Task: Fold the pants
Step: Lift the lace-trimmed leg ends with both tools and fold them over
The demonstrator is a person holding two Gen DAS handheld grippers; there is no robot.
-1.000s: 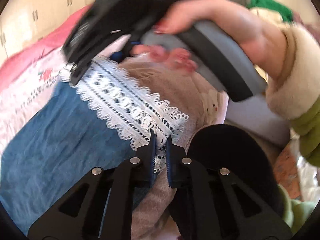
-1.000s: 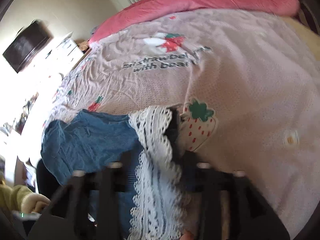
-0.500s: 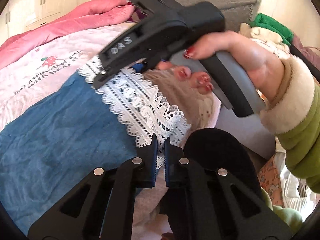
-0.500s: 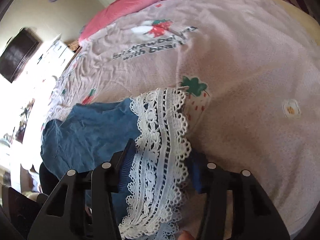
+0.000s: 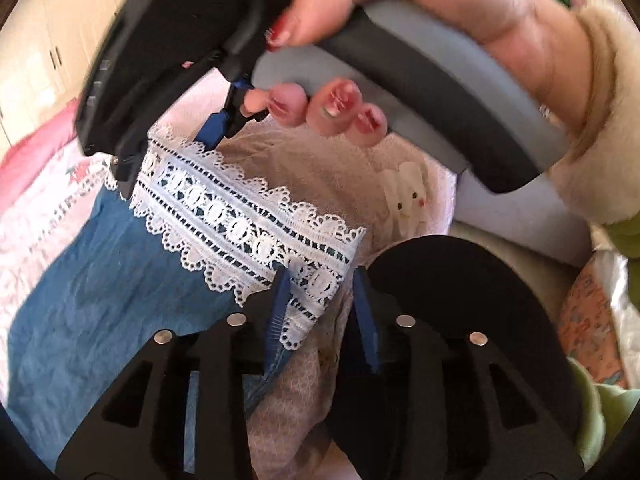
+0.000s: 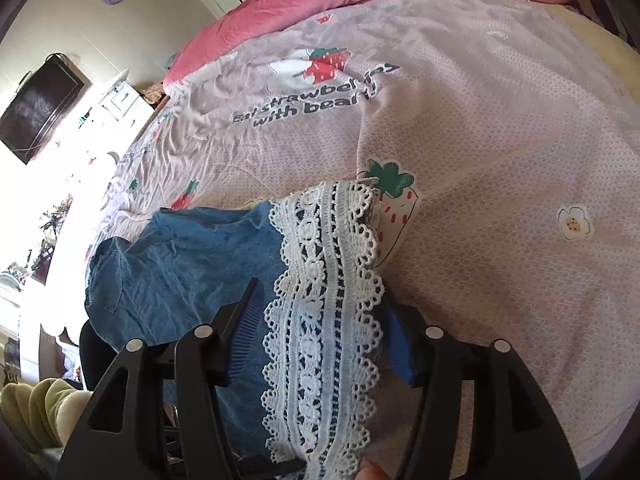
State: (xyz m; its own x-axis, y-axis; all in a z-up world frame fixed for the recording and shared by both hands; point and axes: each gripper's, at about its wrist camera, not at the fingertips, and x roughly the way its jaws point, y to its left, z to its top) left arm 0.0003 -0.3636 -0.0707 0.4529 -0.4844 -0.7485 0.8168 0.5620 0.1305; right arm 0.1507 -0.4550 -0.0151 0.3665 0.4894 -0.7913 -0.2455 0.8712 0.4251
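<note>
The blue denim pants [image 5: 100, 296] with a white lace hem [image 5: 240, 232] lie on the pink bedspread [image 6: 480, 120]; they also show in the right wrist view [image 6: 180, 264], lace hem [image 6: 332, 300] toward me. My left gripper [image 5: 320, 300] is open, its blue pads either side of the hem's near corner. My right gripper [image 6: 320, 328] is open, jaws wide over the lace band. In the left wrist view the right gripper [image 5: 216, 132] sits at the hem's far end, held by a hand.
A pink quilt [image 6: 360, 4] is bunched at the far side of the bed. A dark TV [image 6: 36, 108] hangs on the wall at left. A black chair back [image 5: 460, 304] stands close by the bed edge.
My left gripper has opened and let go of the lace hem corner. My right gripper opened earlier and stays open over the hem, which now lies flatter on the bed.
</note>
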